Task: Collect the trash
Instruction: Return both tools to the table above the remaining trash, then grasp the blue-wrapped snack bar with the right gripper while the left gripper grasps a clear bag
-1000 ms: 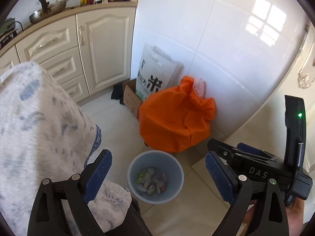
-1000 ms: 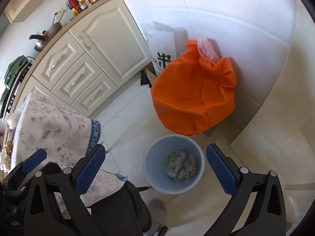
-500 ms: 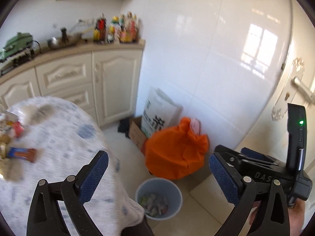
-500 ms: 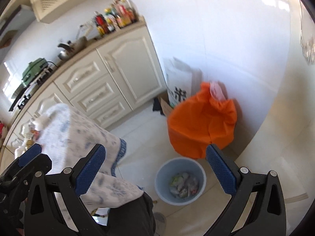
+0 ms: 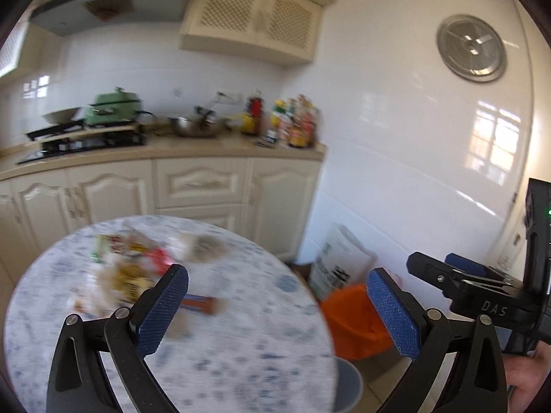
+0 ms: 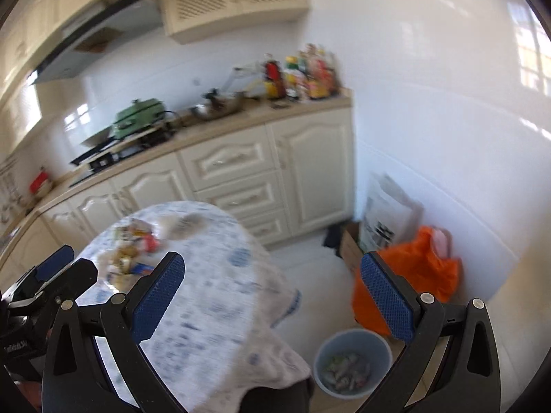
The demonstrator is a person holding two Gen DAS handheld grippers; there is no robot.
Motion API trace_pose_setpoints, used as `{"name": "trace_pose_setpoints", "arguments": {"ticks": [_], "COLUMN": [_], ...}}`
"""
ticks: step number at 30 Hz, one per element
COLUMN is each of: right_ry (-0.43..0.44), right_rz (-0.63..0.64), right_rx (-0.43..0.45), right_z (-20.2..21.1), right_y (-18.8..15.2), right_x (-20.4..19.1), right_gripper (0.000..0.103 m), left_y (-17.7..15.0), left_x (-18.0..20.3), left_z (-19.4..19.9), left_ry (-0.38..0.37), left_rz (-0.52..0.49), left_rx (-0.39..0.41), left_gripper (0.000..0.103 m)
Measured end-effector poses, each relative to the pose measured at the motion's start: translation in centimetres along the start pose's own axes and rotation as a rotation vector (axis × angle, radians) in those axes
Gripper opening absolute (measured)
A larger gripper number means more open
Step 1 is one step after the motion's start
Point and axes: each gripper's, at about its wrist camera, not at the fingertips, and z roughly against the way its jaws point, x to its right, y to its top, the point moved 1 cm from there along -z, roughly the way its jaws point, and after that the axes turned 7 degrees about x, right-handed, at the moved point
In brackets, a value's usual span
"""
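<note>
Kitchen; wrappers (image 5: 131, 272) littered the round bench (image 5: 241, 344). Both grippers' jaws stood apart, empty. Next: pick one wrapper for the bin (image 6: 354, 361).

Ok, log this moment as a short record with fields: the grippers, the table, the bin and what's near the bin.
left gripper: open, nothing between the pads
right gripper: open, nothing between the pads
table: round, blue-flecked white cloth
trash pile: blurred wrappers on the far side of the tabletop
bin: pale blue, on the floor beside the table, scraps inside
orange bag: on the floor against the wall, behind the bin
</note>
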Motion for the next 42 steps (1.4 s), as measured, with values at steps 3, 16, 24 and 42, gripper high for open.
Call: {"name": "trace_pose_setpoints", "arguments": {"ticks": [3,16,24,42], "right_ry": [0.051,0.255,0.280,0.437], "right_rz": [0.042,0.226,0.293,0.504], "right_rx": [0.011,-0.037,-0.161,-0.482], "right_z": [-0.4,-3.0,-7.4,-23.5], "right_y": [0.6,0.2,-1.1,-8.6], "right_x": [-3.2,-15.0,-17.9,-18.5], "right_gripper": [0.103,0.103,0.103,0.078], "left_y": [-0.1,0.5,2.5,1.8], "left_x": [-2.7,-8.9,-10.9,-15.7], "left_z": [2.1,6.8,5.2,-14.1], "left_ry": [0.060,0.344,0.406,0.446], "left_rz": [0.026,0.027,0.053,-0.046], "left_rx": [0.027,0.021,-0.065,-0.371], "left_gripper": [0.102,0.102,0.102,0.102]}}
